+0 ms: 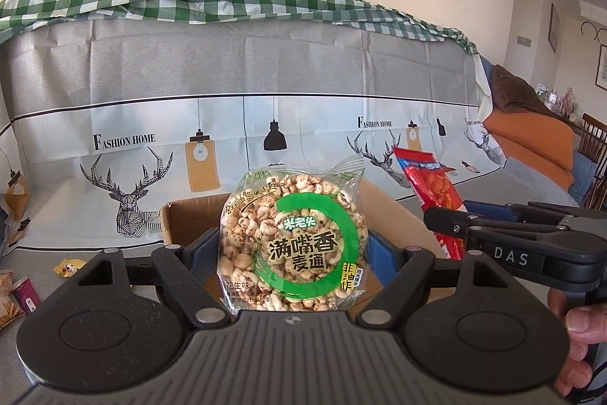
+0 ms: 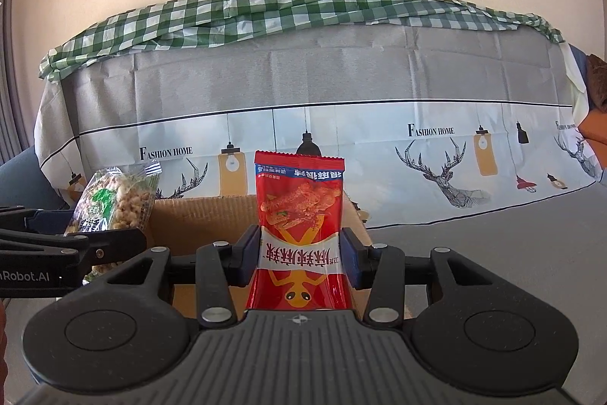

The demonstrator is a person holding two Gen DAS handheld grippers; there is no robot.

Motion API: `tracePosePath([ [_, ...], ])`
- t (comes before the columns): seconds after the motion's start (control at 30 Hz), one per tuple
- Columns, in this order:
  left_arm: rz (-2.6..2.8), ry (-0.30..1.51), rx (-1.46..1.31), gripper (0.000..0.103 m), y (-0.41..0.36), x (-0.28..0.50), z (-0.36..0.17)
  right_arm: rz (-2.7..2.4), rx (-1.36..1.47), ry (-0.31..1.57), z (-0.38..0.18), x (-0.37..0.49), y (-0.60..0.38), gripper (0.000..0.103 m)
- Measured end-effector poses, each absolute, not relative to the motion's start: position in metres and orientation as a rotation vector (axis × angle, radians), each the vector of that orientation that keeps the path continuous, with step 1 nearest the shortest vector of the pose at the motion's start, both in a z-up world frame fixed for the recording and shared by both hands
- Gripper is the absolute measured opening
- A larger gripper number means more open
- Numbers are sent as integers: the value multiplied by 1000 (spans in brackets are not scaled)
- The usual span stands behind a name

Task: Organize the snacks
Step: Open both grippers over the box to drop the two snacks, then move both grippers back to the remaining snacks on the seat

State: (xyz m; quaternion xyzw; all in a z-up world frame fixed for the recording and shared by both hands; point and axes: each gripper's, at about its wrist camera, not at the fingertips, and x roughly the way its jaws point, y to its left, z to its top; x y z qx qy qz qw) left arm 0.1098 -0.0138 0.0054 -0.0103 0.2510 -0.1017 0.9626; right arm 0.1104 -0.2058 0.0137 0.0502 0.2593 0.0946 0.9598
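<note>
Cardboard box (image 1: 394,211) sits below both your tongs: left tongs (image 1: 292,253) clamp the puffed-grain pack (image 1: 292,238) wide, right tongs (image 2: 301,253) pinch the red packet (image 2: 299,234).

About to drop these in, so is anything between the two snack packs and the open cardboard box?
Nothing visible. The puffed-grain pack in the left gripper and the red pack in the right gripper both hang at the open cardboard box.

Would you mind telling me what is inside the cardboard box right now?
Only bare brown walls and a patch of floor of the cardboard box show. The puffed grain pack and the red snack packet, held in front, cover most of its inside, so I cannot tell.
</note>
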Motion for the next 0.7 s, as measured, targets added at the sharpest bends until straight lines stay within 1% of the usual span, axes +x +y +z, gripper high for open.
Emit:
tracePosePath([
  [0.13, -224, 514, -32, 84, -14, 110, 6, 188, 94, 522, 14, 112, -206, 48],
  [0.17, -233, 520, -33, 85, -15, 110, 6, 185, 91, 519, 15, 111, -205, 52],
  [0.2, -237, 521, -30, 85, -15, 110, 5, 182, 89, 519, 15, 112, -205, 64],
  [0.27, -236, 509, -10, 87, -18, 109, 6, 170, 84, 519, 15, 112, -204, 77],
  [0.4, -236, 492, 19, 87, -22, 106, 7, 162, 77, 510, 16, 112, -204, 79],
  [0.57, -217, 449, 33, 87, -22, 103, 8, 121, 70, 490, 16, 112, -205, 79],
  [0.7, -219, 402, 51, 85, -23, 99, 10, 77, 95, 475, 15, 112, -210, 79],
])
